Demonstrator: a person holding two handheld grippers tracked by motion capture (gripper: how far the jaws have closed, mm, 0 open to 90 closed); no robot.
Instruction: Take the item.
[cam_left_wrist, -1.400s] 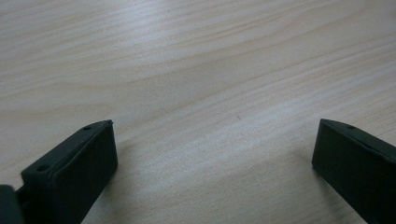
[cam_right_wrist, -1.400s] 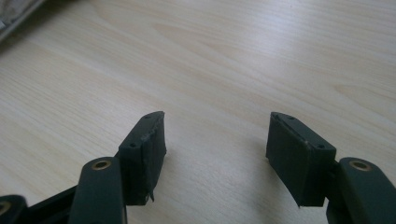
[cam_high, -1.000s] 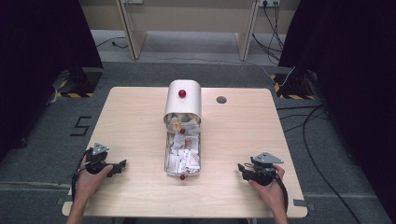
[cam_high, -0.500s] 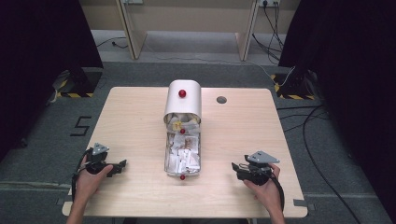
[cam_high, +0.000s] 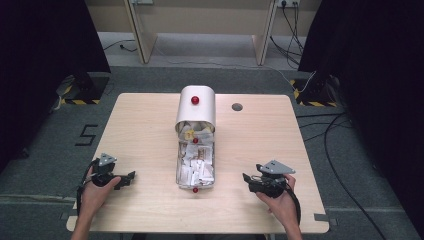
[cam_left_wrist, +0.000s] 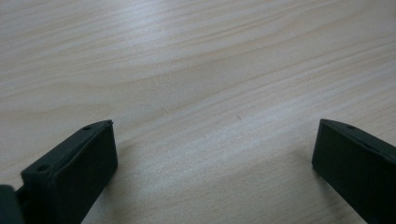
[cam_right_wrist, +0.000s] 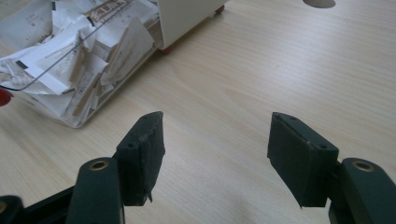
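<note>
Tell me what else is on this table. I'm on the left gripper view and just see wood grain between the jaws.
Observer: In the middle of the table, a clear drawer packed with paper sachets is pulled out of a white box towards the person.
Operator: Where's the right gripper?
Observer: The right gripper is near the table's front edge, to the right of the drawer and apart from it. Its jaws are open and empty.
Operator: Is there a handle on that drawer?
Observer: Yes, a red knob on the drawer's near end.
</note>
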